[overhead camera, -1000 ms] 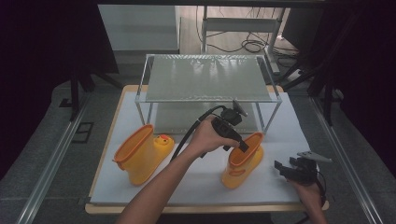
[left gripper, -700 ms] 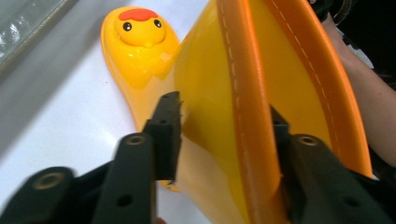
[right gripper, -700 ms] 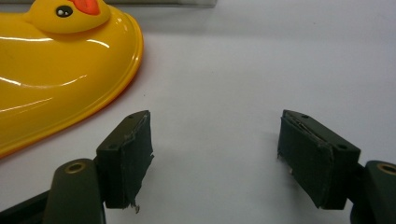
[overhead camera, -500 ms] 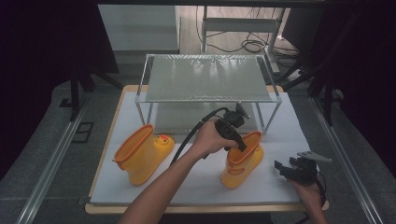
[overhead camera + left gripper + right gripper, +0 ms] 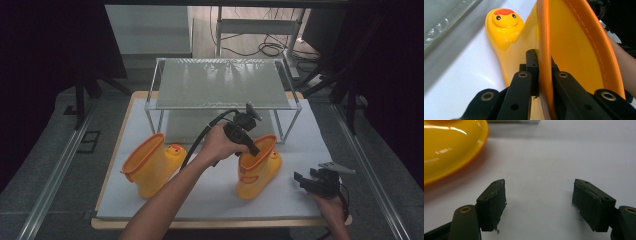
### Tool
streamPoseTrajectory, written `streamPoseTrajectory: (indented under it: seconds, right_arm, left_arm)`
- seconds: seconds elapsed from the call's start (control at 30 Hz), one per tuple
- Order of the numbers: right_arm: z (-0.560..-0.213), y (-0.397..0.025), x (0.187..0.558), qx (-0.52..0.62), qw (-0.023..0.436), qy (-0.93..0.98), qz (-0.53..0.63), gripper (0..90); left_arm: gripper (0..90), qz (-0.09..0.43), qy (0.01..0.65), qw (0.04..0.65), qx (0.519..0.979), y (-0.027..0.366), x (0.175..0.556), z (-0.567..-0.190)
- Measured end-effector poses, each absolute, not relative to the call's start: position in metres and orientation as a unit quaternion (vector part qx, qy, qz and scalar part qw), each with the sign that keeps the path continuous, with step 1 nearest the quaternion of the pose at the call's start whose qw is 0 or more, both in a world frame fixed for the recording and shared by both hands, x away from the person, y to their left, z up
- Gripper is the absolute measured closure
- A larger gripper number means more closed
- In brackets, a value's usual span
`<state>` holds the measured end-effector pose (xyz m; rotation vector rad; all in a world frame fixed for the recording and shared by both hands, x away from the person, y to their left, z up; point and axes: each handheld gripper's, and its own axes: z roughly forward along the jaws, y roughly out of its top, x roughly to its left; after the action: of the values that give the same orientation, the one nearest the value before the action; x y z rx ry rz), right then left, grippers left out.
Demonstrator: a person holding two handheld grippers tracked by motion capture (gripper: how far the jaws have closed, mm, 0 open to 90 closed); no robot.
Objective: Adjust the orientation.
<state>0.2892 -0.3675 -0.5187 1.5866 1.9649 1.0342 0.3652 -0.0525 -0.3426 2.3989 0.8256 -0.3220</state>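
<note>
Since the tipped boot [image 5: 152, 164] lay on the mat's left, untouched, work centred on the upright boot [image 5: 257, 167] mid-right: left gripper [image 5: 253, 148] was clamped on its cuff rim, one jaw inside, one outside, probably for lifting. Right gripper [image 5: 306, 181] sat spread open, empty, near the mat [image 5: 210, 192] edge, clear of it.

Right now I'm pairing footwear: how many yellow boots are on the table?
2. One boot lies on its side at the table's left; the other boot stands upright right of centre, its rim clamped by the left gripper.
</note>
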Motion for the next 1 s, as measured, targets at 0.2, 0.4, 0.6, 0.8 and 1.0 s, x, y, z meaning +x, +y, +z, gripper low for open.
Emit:
streamPoseTrajectory:
  seconds: [0.2, 0.4, 0.6, 0.8, 1.0]
  right_arm:
    - [-0.519, -0.367, 0.289, 0.569, 0.206, 0.706, 0.37, 27.1]
    - [-0.519, -0.367, 0.289, 0.569, 0.206, 0.705, 0.371, 27.4]
    - [-0.519, -0.367, 0.289, 0.569, 0.206, 0.704, 0.37, 27.4]
    - [-0.519, -0.367, 0.289, 0.57, 0.206, 0.704, 0.37, 27.7]
    - [-0.519, -0.367, 0.289, 0.569, 0.208, 0.705, 0.369, 27.9]
  left_arm:
    - [87.6, -0.107, 0.31, 0.291, 0.899, -0.032, 0.354, -0.328]
    - [87.6, -0.092, 0.314, 0.288, 0.9, -0.009, 0.343, -0.316]
    - [87.6, -0.079, 0.322, 0.291, 0.898, 0.015, 0.334, -0.308]
    - [87.6, -0.069, 0.323, 0.295, 0.896, 0.04, 0.322, -0.304]
    - [87.6, -0.058, 0.33, 0.295, 0.895, 0.067, 0.311, -0.303]
